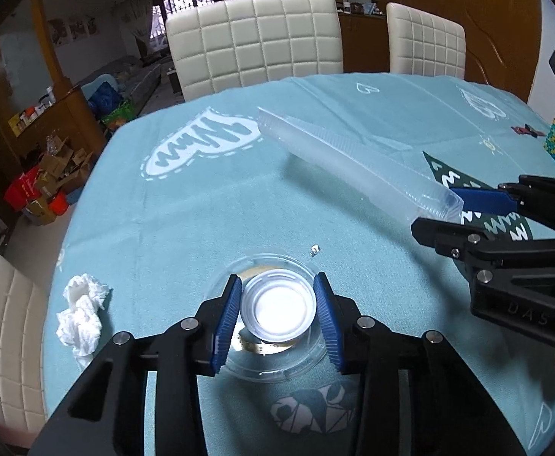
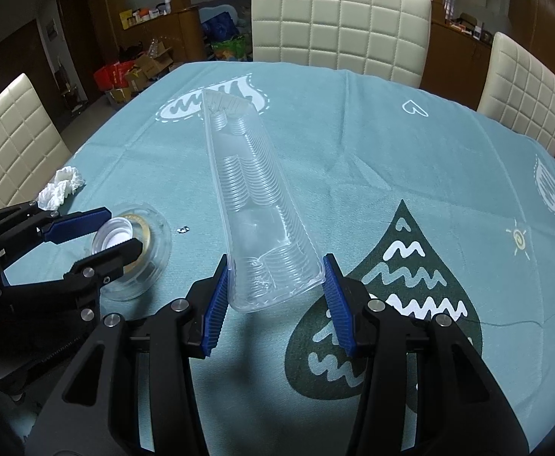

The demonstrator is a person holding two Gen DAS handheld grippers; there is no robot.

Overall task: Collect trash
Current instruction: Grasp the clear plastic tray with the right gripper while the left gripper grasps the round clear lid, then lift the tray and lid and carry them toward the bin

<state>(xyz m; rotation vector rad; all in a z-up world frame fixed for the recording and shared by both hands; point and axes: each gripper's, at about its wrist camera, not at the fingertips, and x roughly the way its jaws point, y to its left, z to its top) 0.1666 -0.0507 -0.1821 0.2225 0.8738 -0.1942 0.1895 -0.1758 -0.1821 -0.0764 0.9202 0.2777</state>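
Teal cloth with white and dark prints covers the table (image 1: pixel 186 205), with cream chairs on its far side. From my left wrist, my left hand-held gripper (image 1: pixel 277 313) points down over a small clear cup (image 1: pixel 277 309) that stands in a shallow clear lid (image 1: pixel 300 361); the blue pads sit on either side of the cup, pinching it as far as I can judge. A crumpled white tissue (image 1: pixel 81 313) lies to the near left, well apart, and my left hand is the nearer one to it. At the right edge my right hand-held gripper (image 1: pixel 443 207) holds the near end of a long clear tray (image 1: pixel 353 159).

From my right wrist, the long clear tray (image 2: pixel 256 197) runs straight away from me, its long axis near to far, its near end between the pads of my right hand-held gripper (image 2: pixel 275 300), which press its side walls. To the near left sits the left hand-held gripper (image 2: pixel 119 233) around the cup, with the tissue (image 2: pixel 61 188) just beyond it.
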